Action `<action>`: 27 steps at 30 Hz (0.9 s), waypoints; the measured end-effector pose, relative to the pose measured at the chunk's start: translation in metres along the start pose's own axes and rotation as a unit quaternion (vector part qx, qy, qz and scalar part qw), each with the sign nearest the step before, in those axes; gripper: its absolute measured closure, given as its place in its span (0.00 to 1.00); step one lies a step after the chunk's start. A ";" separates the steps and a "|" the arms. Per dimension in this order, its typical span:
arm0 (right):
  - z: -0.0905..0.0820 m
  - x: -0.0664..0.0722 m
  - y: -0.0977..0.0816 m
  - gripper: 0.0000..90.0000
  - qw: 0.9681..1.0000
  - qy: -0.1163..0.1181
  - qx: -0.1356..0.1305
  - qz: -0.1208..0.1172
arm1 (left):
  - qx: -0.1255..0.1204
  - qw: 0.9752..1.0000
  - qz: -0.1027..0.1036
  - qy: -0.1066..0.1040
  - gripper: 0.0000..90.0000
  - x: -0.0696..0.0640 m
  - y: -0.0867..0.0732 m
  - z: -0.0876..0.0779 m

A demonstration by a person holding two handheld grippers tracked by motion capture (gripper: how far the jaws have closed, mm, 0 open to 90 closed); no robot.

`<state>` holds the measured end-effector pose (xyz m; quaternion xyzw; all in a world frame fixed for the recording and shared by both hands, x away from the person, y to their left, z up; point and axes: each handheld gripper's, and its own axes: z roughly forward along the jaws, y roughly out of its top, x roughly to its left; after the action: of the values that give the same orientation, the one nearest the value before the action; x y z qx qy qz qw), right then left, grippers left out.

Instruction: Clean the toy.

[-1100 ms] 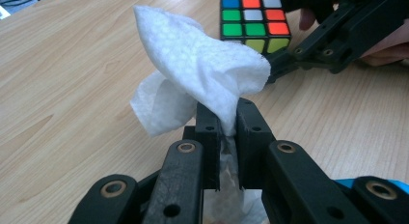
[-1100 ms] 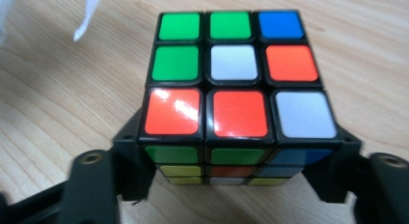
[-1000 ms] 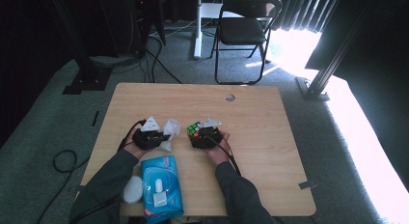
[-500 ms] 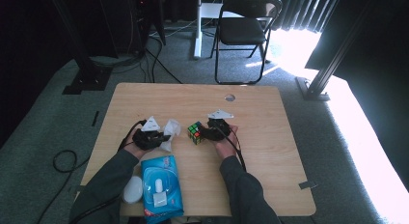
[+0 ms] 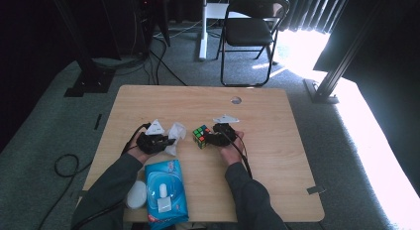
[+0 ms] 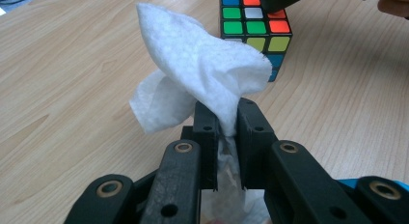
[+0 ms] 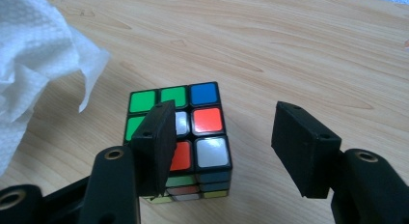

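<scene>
The white wipe (image 6: 202, 64) is being clenched in the left gripper (image 6: 225, 119), bunched ahead of its jaws, ready for wiping; the right gripper (image 7: 231, 147), its jaws just opening again, is being held released above the cube (image 7: 181, 137).

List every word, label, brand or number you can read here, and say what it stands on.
None can be read.
Blue wipes pack: the print around its white lid is too small and blurred.
Puzzle cube: plain coloured stickers, no lettering.
White wipe and table: no marks.
</scene>
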<state>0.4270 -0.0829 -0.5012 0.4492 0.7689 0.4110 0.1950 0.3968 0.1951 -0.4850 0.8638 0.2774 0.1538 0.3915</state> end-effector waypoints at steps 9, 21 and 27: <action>0.003 -0.010 0.003 0.47 1.000 -0.020 0.000 0.024 | -0.002 1.000 -0.001 -0.001 0.89 0.000 0.000 0.000; 0.001 -0.005 0.000 0.47 1.000 0.000 0.006 0.025 | -0.002 1.000 0.001 -0.001 0.89 -0.001 0.002 0.000; 0.003 -0.008 0.001 0.56 0.999 0.021 0.009 0.043 | 0.000 1.000 0.004 -0.001 0.88 -0.001 0.002 0.001</action>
<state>0.4335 -0.0878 -0.5032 0.4748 0.7564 0.4219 0.1566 0.3972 0.1922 -0.4840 0.8648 0.2738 0.1548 0.3913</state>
